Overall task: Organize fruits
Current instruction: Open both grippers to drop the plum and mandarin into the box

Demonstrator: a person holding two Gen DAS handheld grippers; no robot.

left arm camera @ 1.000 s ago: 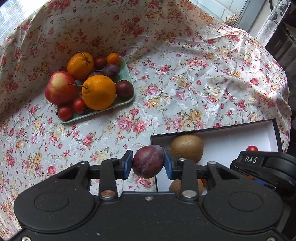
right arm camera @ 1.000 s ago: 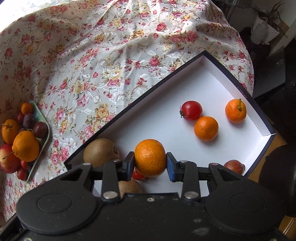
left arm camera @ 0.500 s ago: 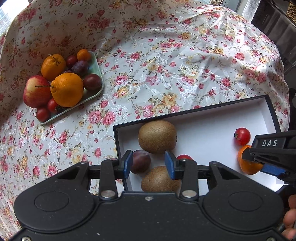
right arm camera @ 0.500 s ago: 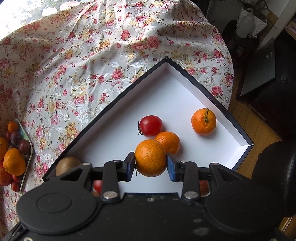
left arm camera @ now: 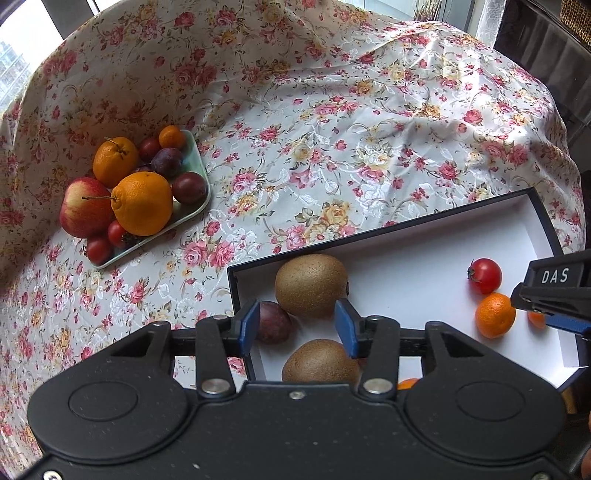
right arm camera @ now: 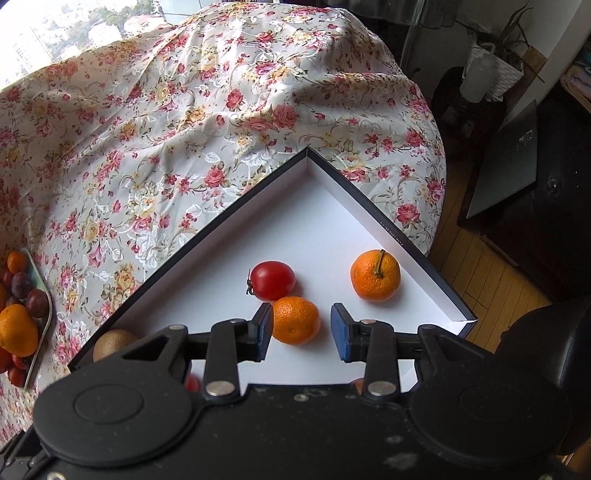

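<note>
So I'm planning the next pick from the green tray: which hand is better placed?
Left. Its open tongs face the tray in plain view; from the right tongs, also open, it sits at the far left edge.

Domestic room: table under glossy floral tablecloth (right arm camera: 207, 122), wooden plank floor (right arm camera: 476, 288) beside it, white woven planter (right arm camera: 495, 74) beyond, window (right arm camera: 74, 29) behind.

Black claw (left arm camera: 297, 328), blue pads (left arm camera: 248, 326)
</note>
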